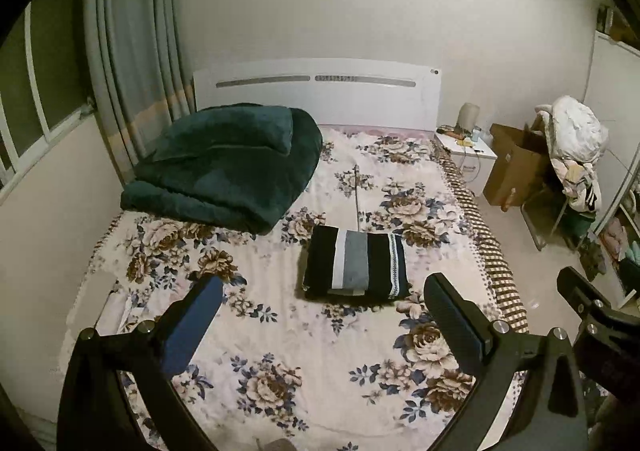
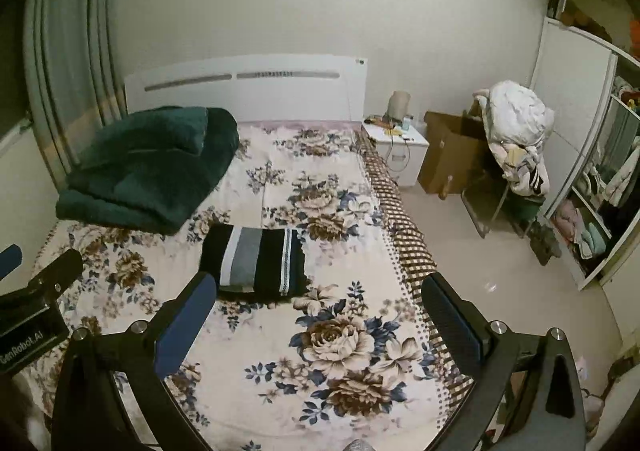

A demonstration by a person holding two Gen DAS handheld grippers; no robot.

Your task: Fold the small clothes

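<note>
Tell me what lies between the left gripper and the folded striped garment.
Only bare floral bedsheet. In the left wrist view, the left gripper hangs open short of the folded striped garment, nothing resting on the sheet between them.

Left wrist view: raised above the bed's [image 1: 280, 351] foot, faced toward the headboard [image 1: 316, 91], mid-distance. Right wrist view: same height and heading, set further right. Shared: bed, headboard, folded striped garment [image 2: 256, 263], nightstand [image 2: 400, 147], far wall.

A white wooden headboard [image 1: 316, 91] is set against the plain pale wall [image 1: 320, 3] (grey-green pleated curtain [image 1: 128, 51] hung leftward).
</note>
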